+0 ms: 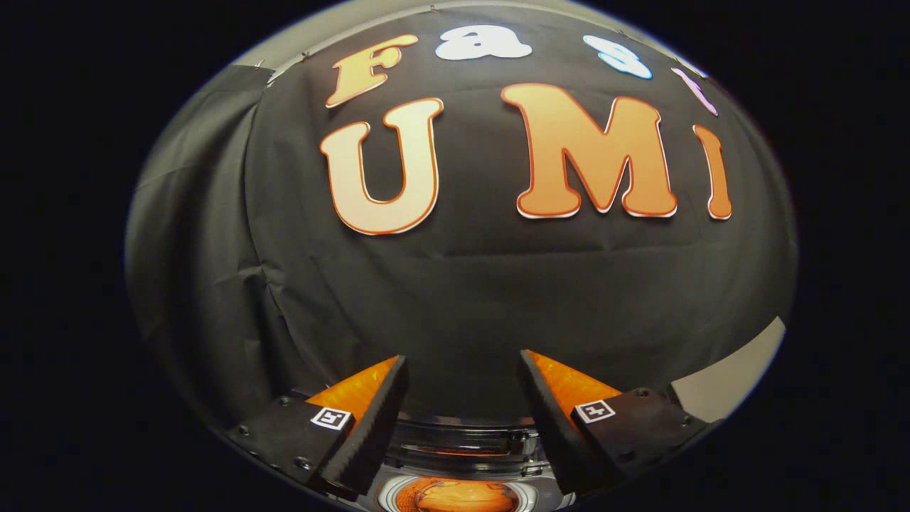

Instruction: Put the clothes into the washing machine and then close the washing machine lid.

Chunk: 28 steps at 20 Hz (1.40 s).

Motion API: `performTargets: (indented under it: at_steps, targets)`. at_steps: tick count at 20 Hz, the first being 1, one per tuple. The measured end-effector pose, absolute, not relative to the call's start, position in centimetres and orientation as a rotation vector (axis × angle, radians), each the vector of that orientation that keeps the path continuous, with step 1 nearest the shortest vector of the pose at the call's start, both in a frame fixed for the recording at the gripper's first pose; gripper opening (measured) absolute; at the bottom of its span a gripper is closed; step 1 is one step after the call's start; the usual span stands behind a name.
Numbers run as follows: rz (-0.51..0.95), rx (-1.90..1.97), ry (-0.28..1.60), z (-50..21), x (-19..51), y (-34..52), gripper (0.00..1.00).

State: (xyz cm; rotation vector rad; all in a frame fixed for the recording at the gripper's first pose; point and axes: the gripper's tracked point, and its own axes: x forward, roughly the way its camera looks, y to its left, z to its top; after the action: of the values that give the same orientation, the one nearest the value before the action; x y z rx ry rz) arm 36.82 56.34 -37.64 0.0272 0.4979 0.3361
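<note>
Booth wall (462, 284): black cloth, matte, faintly creased.
Claw (462, 370): each finger carries a small white square tag with a black marker pattern.
Washing machine (462, 455): between the fingers, a glossy dark rim with chrome-bright highlights; below it a pale ring around an orange glow.
Desk (732, 370): a pale beige strip.

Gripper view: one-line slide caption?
Hand-held gripper open, fingers apart and empty, facing the black cloth wall, washing machine just below.

Dim, even lighting; the booth wall (462, 284) reads dark with soft folds toward 9 o'clock. Strong fisheye bowing curves the edges. Glare, perhaps reflected, glints on the washing machine (462, 455) at 6 o'clock. Focus is sharp centrally.
</note>
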Motion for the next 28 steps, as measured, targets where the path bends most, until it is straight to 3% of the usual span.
performTargets:
  at_steps: [10, 17, 28]
  targets:
    - [0.277, -0.032, 0.627, -46.0, 39.2, 55.6, 0.99]
    - [0.321, -0.023, 0.475, -44.8, 39.0, 55.4, 0.98]
    - [0.323, -0.013, 0.475, -44.0, 35.8, 54.9, 0.98]
